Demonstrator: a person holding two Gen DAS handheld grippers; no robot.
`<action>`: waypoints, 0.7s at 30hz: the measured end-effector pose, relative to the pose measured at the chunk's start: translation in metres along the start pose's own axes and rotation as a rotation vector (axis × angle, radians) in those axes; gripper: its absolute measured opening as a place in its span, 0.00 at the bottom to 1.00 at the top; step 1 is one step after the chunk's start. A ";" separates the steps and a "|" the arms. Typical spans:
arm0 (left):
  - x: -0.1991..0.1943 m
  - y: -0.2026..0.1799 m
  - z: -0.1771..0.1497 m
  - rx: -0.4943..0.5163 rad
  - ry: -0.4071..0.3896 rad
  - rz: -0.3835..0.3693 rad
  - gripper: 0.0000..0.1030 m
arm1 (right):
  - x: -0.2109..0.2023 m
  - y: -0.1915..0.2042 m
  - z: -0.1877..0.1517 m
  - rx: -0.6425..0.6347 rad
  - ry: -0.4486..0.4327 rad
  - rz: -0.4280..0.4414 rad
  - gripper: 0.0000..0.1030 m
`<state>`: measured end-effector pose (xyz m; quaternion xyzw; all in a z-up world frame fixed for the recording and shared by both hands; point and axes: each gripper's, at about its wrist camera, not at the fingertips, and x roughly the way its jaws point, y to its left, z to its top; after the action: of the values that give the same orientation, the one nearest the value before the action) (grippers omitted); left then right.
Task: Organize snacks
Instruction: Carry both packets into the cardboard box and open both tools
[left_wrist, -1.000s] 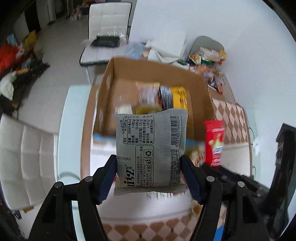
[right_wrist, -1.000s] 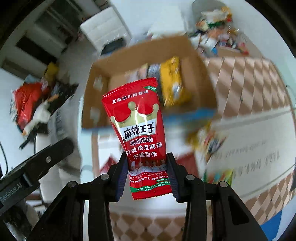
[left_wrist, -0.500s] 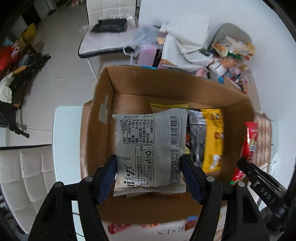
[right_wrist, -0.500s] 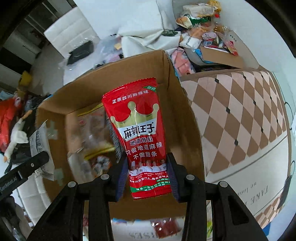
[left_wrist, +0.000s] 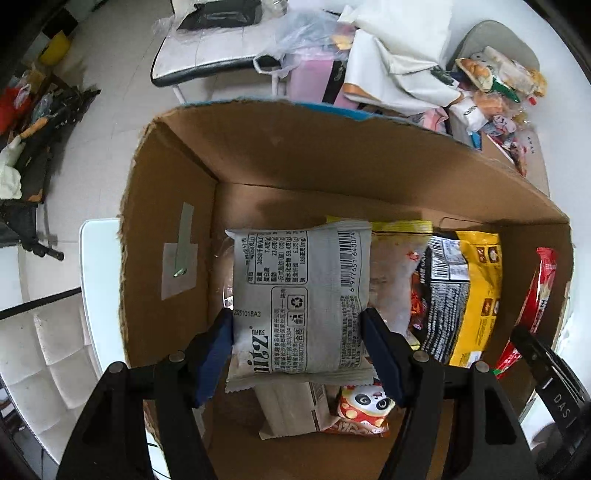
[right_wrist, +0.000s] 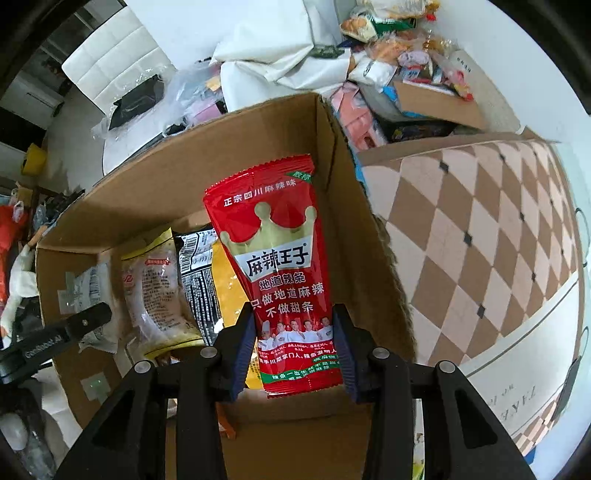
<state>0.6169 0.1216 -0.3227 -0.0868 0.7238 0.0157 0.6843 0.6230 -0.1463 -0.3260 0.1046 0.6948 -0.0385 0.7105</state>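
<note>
An open cardboard box (left_wrist: 170, 206) fills the left wrist view. My left gripper (left_wrist: 297, 321) points down into its left half, shut on a grey snack packet (left_wrist: 299, 273) with a barcode, which hangs above the snacks on the box floor. In the right wrist view my right gripper (right_wrist: 295, 325) holds a red snack packet (right_wrist: 273, 240) with a gold crown, close to the box's right wall (right_wrist: 351, 258). Its jaws are opening, and the pads still touch the packet's edges. That red packet (left_wrist: 539, 288) also shows at the right of the left wrist view.
Inside the box lie a yellow and black packet (left_wrist: 465, 295), a panda packet (left_wrist: 364, 406) and a clear bun packet (right_wrist: 155, 295). Behind the box are a heap of loose snacks (left_wrist: 491, 85) and a white chair (left_wrist: 207, 55). A chequered tablecloth (right_wrist: 480, 240) lies to the right.
Both grippers have travelled from in front of the box to over it and sunk inside, each still carrying its packet. The box now looms much larger.
</note>
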 end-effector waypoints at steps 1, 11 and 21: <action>0.001 0.001 0.000 -0.004 0.001 -0.009 0.66 | 0.003 0.000 0.001 -0.001 0.015 0.005 0.46; -0.008 -0.003 0.001 0.015 -0.037 -0.024 0.88 | 0.009 0.009 0.004 -0.025 0.024 0.013 0.74; -0.041 -0.004 -0.024 0.043 -0.184 0.002 0.88 | -0.010 0.018 -0.021 -0.101 -0.020 -0.023 0.74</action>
<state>0.5960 0.1189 -0.2798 -0.0697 0.6582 0.0086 0.7496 0.6058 -0.1249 -0.3149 0.0599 0.6899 -0.0126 0.7213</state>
